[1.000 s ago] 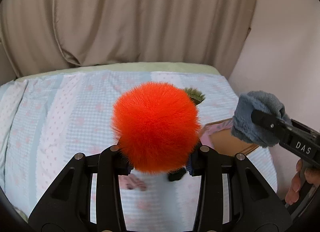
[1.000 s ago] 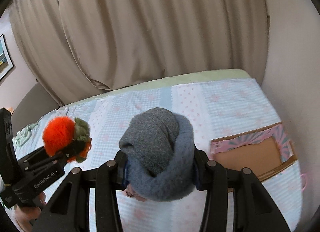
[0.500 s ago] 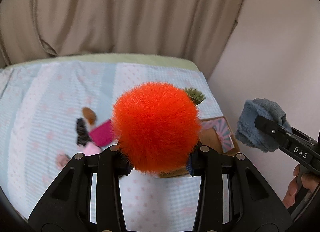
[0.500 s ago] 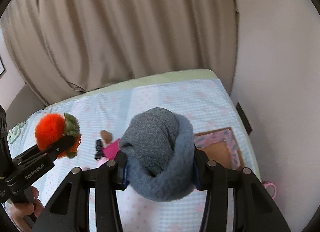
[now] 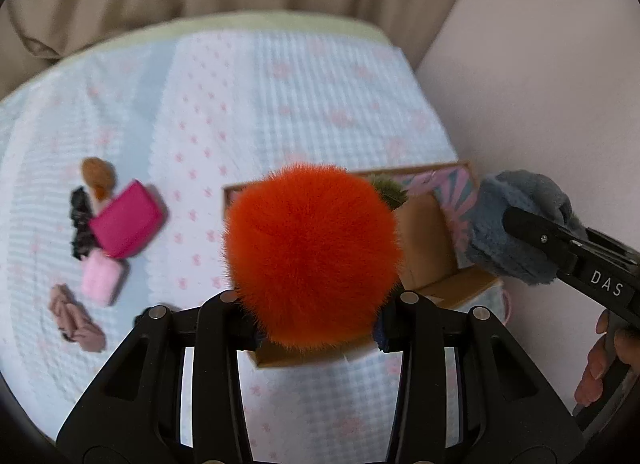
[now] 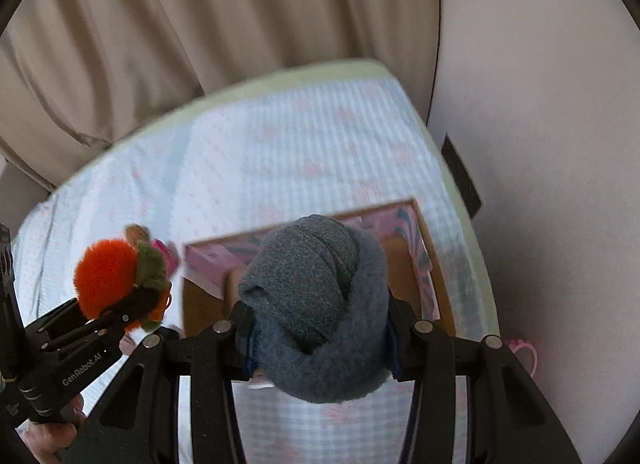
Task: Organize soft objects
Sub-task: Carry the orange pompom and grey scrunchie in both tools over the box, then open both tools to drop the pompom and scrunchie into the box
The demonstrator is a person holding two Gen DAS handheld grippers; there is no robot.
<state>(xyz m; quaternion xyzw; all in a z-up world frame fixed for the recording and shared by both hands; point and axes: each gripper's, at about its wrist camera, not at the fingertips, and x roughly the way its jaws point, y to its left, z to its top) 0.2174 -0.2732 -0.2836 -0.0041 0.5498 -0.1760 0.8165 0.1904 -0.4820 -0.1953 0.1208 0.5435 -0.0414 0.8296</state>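
Note:
My left gripper [image 5: 316,316] is shut on a fluffy orange ball with a green leafy tuft [image 5: 312,260], held above the near edge of an open cardboard box [image 5: 424,248] with a pink and blue patterned lining. It also shows in the right wrist view [image 6: 108,280]. My right gripper [image 6: 316,340] is shut on a rolled grey-blue fleece piece [image 6: 316,312], held over the same box [image 6: 424,264]. In the left wrist view the fleece piece [image 5: 516,224] hangs over the box's right side.
Several small soft items lie on the bed at the left: a magenta pouch [image 5: 126,224], a pale pink piece [image 5: 102,278], a black lace piece [image 5: 80,224], a brown piece [image 5: 96,174] and a dusty pink scrunchie [image 5: 76,316]. A wall stands right of the bed [image 5: 300,104]; curtains hang behind.
Both grippers moved right and tilted down towards the bed with their loads still held. The box now lies directly below them, and the loose items have come into view at the left.

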